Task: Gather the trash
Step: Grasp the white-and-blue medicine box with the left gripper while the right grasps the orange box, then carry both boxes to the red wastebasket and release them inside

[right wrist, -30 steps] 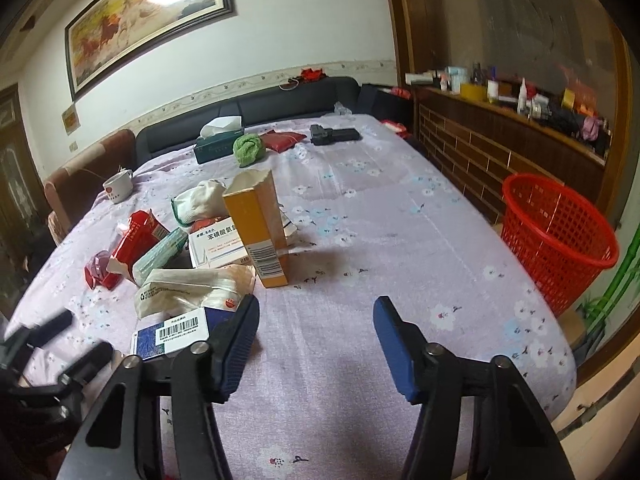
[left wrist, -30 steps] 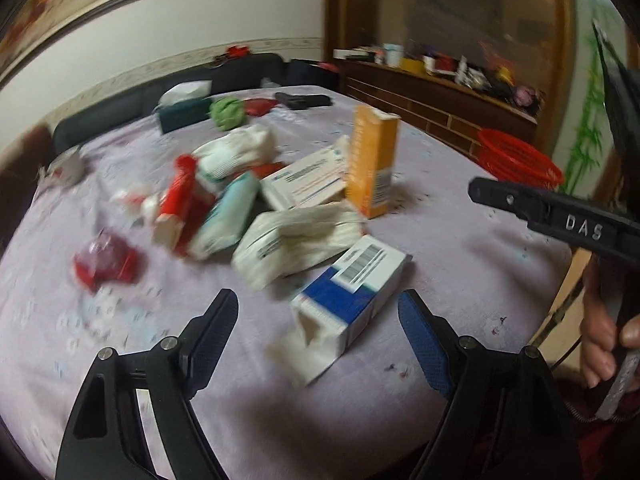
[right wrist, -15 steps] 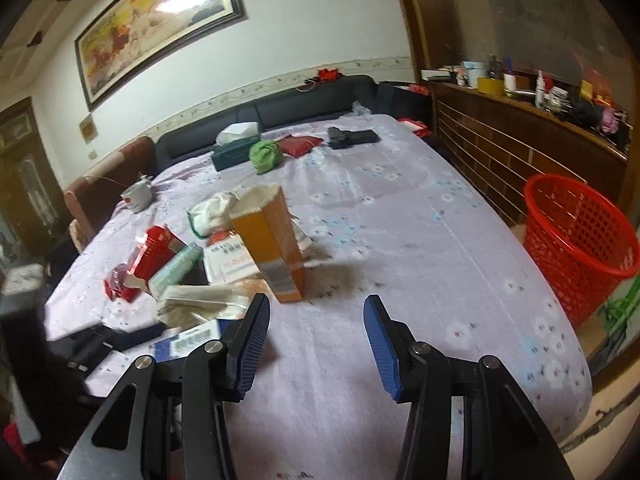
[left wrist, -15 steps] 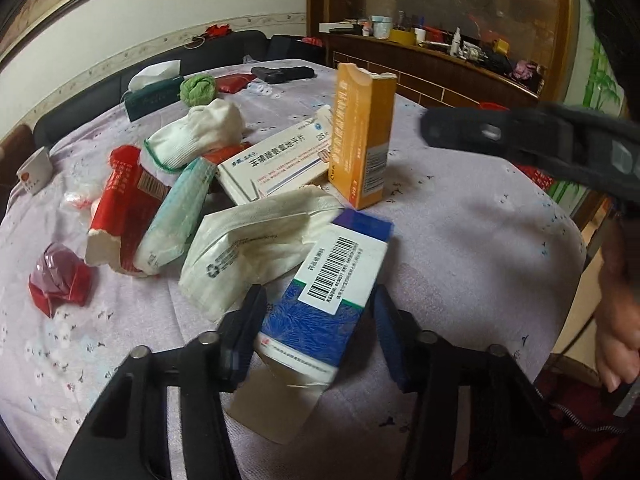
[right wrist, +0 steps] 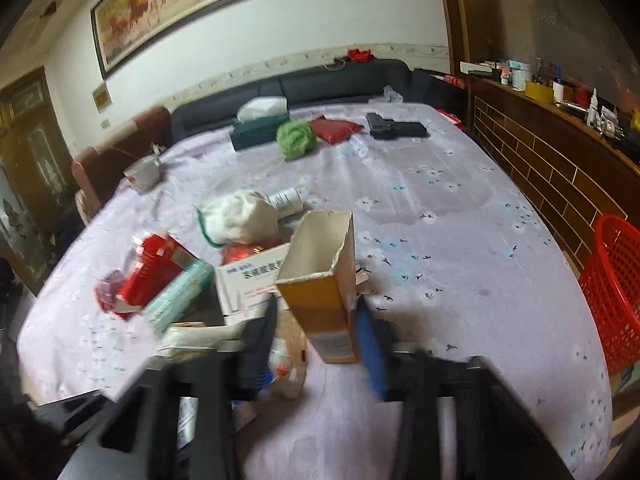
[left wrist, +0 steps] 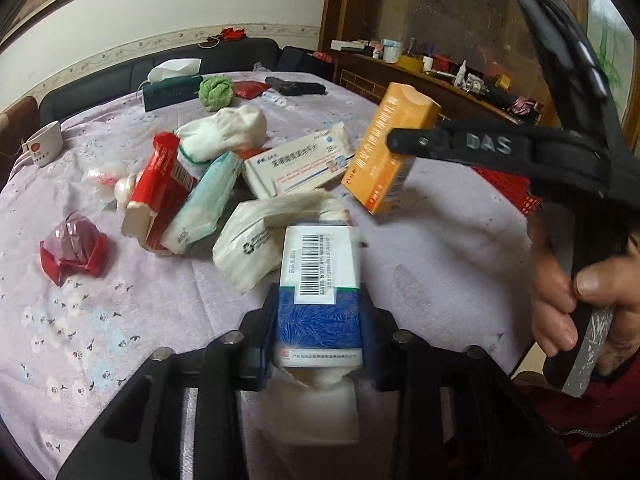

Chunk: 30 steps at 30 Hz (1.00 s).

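Note:
My left gripper (left wrist: 320, 332) is shut on a blue and white medicine box (left wrist: 318, 280) with a barcode label, held just above the purple tablecloth. My right gripper (right wrist: 320, 332) has its blue pads on both sides of an open orange box (right wrist: 324, 280) that stands upright; I cannot tell whether they press it. The orange box (left wrist: 390, 152) also shows in the left wrist view, with the right gripper's black body across it. A pile of trash lies behind: a white wrapper (left wrist: 256, 244), a white carton (left wrist: 296, 164), a teal pack (left wrist: 204, 204), a red pack (left wrist: 160, 188).
A red mesh basket (right wrist: 616, 292) stands off the table's right edge. At the back are a green tissue box (right wrist: 256, 128), a green ball (right wrist: 296, 138), a red pouch (right wrist: 336, 128), a black object (right wrist: 396, 128) and a cup (right wrist: 142, 174). A red crumpled wrapper (left wrist: 74, 248) lies left.
My left gripper closed on the blue and white box and lifted its front. My right gripper moved forward and left until its pads flank the orange box.

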Available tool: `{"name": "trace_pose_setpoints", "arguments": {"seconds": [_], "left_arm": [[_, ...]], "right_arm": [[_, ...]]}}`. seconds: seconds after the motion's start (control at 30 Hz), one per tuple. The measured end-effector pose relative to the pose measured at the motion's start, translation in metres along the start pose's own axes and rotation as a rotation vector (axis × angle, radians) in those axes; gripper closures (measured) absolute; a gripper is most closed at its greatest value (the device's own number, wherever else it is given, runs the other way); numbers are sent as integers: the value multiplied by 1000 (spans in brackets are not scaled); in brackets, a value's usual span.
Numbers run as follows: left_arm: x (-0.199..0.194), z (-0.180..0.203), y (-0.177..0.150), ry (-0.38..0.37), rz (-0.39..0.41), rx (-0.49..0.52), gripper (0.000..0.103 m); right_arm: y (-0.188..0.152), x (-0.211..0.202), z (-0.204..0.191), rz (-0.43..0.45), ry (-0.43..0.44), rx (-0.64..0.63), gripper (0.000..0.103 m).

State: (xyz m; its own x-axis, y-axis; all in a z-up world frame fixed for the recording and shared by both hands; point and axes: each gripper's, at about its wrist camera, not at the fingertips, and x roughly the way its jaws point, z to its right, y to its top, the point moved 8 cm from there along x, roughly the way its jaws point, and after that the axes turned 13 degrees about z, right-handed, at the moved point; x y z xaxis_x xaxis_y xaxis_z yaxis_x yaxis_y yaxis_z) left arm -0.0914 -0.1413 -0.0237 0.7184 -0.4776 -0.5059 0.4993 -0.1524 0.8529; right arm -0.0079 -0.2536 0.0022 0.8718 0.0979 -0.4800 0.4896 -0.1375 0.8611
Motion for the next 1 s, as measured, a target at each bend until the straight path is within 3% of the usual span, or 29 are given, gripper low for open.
{"name": "trace_pose_setpoints", "arguments": {"seconds": [0.53, 0.8, 1.0], "left_arm": [[1, 22, 33, -6, 35, 41, 70], [18, 77, 75, -127, 57, 87, 70], [47, 141, 108, -248, 60, 108, 70]], "right_arm": [[4, -65, 44, 86, 22, 131, 78], [14, -89, 79, 131, 11, 207, 78], [34, -123, 143, 212, -80, 284, 78]]}}
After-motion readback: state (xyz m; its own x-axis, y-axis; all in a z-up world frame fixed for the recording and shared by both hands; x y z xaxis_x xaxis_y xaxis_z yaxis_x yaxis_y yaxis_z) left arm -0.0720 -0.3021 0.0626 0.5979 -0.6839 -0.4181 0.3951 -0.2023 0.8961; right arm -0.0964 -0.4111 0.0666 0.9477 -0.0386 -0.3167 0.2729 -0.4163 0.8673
